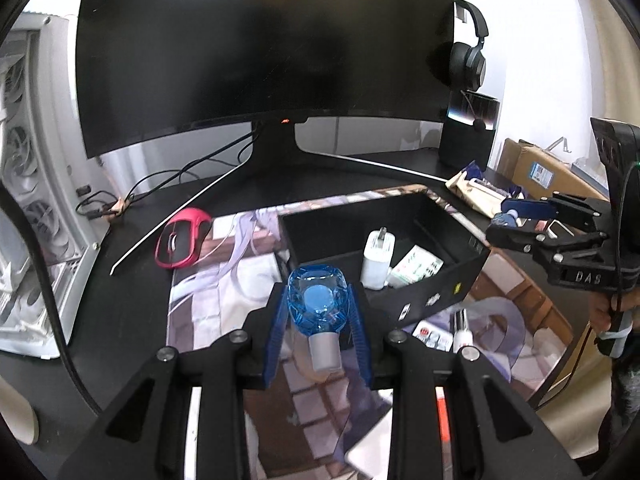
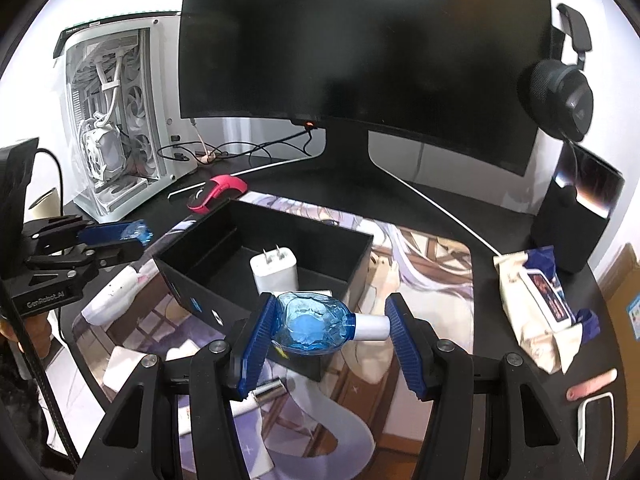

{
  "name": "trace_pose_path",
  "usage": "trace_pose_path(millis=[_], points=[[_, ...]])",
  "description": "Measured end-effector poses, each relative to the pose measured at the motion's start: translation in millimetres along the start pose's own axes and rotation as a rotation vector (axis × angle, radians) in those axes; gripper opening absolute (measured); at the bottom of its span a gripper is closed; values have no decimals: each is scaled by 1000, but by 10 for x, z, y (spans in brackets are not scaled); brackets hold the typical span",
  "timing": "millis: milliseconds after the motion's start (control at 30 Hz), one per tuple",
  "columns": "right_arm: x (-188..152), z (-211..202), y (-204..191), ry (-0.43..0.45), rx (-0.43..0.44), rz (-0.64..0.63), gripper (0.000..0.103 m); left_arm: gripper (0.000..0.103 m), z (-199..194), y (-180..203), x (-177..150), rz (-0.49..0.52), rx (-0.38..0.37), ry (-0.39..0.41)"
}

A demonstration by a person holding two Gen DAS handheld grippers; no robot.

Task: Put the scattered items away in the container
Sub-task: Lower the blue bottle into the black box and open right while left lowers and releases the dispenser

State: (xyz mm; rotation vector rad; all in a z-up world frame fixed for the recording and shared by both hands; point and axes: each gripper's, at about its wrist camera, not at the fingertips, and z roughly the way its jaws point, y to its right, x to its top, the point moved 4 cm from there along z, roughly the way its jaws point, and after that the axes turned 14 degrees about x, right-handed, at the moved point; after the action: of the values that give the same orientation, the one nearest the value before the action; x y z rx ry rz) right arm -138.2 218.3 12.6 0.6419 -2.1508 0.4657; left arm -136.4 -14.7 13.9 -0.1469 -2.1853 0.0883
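Two small clear blue bottles are held, one in each gripper. My left gripper (image 1: 317, 291) is shut on the blue bottle with the grey cap (image 1: 320, 312), cap towards the camera, above the mat in front of the black box (image 1: 464, 268). My right gripper (image 2: 331, 305) is shut lengthwise on the blue bottle with the white cap (image 2: 308, 326), its pads on base and cap, over the near corner of the black box (image 2: 360, 256). A white charger (image 2: 274, 270) and a small white-green carton (image 1: 416, 266) lie inside the box. Each gripper also shows in the other's view: the right gripper (image 1: 516, 216) and the left gripper (image 2: 134, 234).
A printed desk mat (image 2: 420, 280) lies under the box. A red mouse (image 1: 180, 242), a monitor (image 1: 264, 52), a white PC case (image 2: 116, 120), headphones (image 2: 560, 92) and a speaker (image 2: 576, 216) stand around. A wipes pack (image 2: 540, 304), a phone (image 2: 596, 420) and a white tube (image 2: 264, 396) lie near.
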Motion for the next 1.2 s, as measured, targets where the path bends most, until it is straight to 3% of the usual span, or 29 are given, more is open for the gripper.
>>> trace_pose_path(millis=[533,1200], points=[[342,196,-76,16,33,-32,56,29,260,189,379,26,-31,14],[366,515,51,-27,53,-19,56,29,650,306,474,33,-38,-33]])
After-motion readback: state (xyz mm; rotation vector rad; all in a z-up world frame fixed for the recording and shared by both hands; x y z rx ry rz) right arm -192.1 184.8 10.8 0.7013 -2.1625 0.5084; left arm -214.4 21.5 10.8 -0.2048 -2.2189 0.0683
